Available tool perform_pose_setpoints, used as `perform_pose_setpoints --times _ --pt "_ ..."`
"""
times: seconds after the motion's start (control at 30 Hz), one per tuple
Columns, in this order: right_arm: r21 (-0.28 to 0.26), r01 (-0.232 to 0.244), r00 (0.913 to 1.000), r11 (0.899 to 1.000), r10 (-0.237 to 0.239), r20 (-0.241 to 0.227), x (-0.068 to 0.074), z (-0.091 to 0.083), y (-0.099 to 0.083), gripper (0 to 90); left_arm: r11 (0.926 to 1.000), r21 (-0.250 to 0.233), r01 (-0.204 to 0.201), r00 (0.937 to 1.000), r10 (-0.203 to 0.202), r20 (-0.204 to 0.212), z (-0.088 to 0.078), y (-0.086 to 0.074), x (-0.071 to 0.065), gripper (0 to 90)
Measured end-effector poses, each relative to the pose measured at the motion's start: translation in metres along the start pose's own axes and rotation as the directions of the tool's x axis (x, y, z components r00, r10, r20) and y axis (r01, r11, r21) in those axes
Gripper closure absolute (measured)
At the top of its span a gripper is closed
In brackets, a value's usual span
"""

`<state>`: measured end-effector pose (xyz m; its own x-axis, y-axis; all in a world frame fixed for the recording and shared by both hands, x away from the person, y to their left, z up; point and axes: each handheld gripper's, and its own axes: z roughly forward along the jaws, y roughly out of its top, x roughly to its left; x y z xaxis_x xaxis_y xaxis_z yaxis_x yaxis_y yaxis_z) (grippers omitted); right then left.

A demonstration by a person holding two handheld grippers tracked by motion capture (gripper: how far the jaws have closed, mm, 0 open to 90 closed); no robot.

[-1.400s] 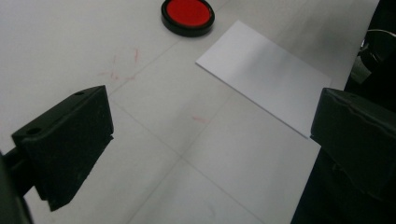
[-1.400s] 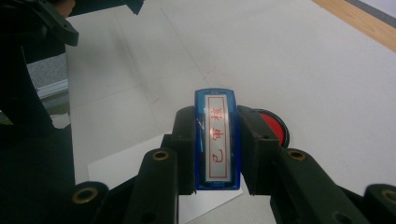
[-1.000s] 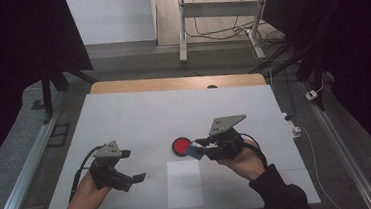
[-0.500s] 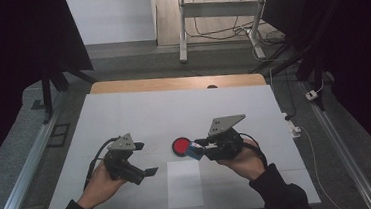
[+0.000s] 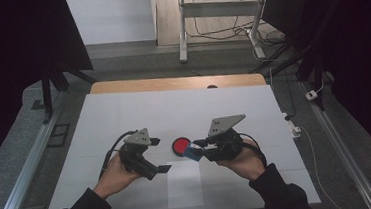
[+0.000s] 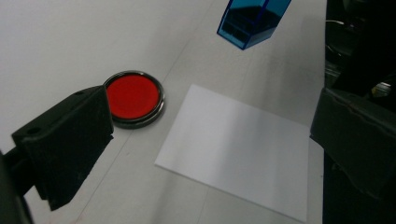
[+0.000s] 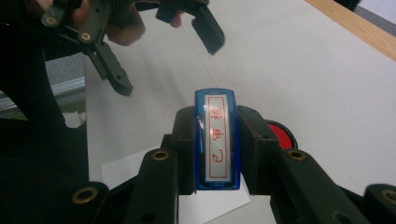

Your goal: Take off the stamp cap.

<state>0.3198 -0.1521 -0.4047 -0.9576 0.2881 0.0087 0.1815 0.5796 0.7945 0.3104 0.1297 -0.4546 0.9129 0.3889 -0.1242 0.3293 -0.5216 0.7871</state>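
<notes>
Blue stamp (image 7: 217, 140) sits clamped between the right gripper (image 5: 200, 148) jaws, printing face with red characters turned toward that gripper's camera, held off the desk (image 5: 184, 109) just right of the red ink pad (image 5: 180, 146). Ink pad is a round metal-rimmed tin, lid off, red pad inside, lying flat on the desk. White paper sheet (image 5: 184, 184) lies just on the near side of the ink pad. Left gripper (image 5: 161, 155) is left of the ink pad, jaws wide apart, holding nothing.
</notes>
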Motion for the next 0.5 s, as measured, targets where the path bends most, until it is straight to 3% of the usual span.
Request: perform_pose_setpoints --times 0.27,0.5 --pt "-0.004 0.002 0.9998 1.000 -0.002 -0.021 0.002 0.001 0.001 70.8 0.9995 0.004 -0.030 0.9987 0.030 0.040 0.017 0.010 -0.003 0.2" --pt "-0.008 0.025 0.9982 1.000 -0.025 -0.055 0.005 0.003 0.001 70.8 0.9984 -0.008 -0.056 0.9949 0.057 0.083 0.026 0.008 -0.008 0.0"
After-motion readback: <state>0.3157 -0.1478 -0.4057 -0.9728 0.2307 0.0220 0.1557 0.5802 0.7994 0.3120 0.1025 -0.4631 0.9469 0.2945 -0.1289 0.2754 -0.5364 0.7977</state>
